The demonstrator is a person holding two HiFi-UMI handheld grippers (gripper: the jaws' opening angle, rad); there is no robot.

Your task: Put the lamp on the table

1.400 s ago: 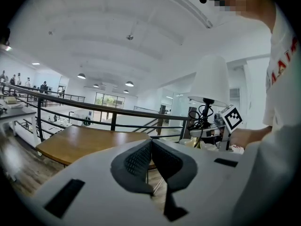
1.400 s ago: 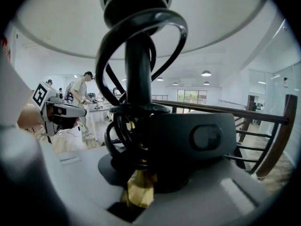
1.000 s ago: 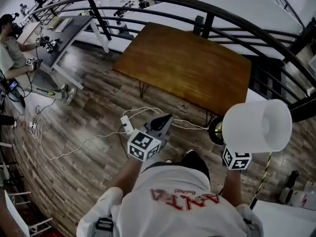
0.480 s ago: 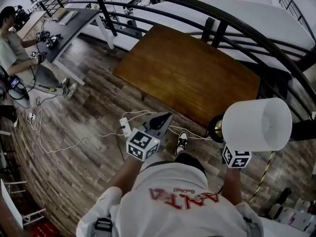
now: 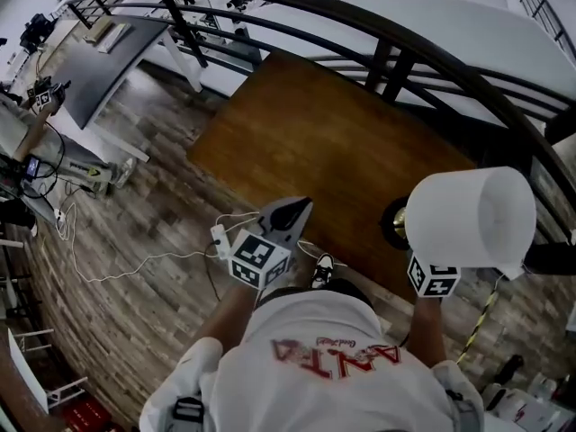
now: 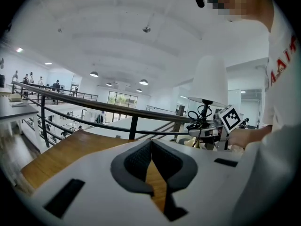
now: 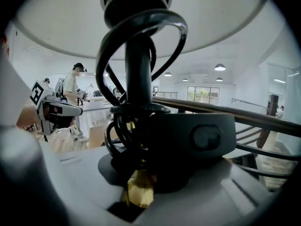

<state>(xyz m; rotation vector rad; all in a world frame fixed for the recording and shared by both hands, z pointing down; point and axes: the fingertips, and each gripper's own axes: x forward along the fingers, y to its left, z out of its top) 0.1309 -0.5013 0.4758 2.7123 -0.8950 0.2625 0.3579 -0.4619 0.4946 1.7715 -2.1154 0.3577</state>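
The lamp has a white drum shade (image 5: 468,219), a black stem wound with black cord (image 7: 138,69) and a round dark and gold base (image 5: 393,223). My right gripper (image 5: 416,246) is shut on the stem and holds the lamp upright in the air, with its base above the near edge of the brown wooden table (image 5: 333,142). The shade (image 7: 141,13) fills the top of the right gripper view. My left gripper (image 5: 283,219) is shut on nothing and hovers at the table's near edge, left of the lamp. The left gripper view shows the shade (image 6: 211,81) to its right.
A black curved railing (image 5: 378,25) runs behind the table. A white power strip with trailing cable (image 5: 219,237) lies on the plank floor by my foot (image 5: 321,268). A grey desk (image 5: 108,61) stands far left, with a person's hand (image 5: 40,106) beside it.
The table has come nearer in the head view. The lamp's base, which was in front of the table edge, now hangs above it. Both grippers keep their states.
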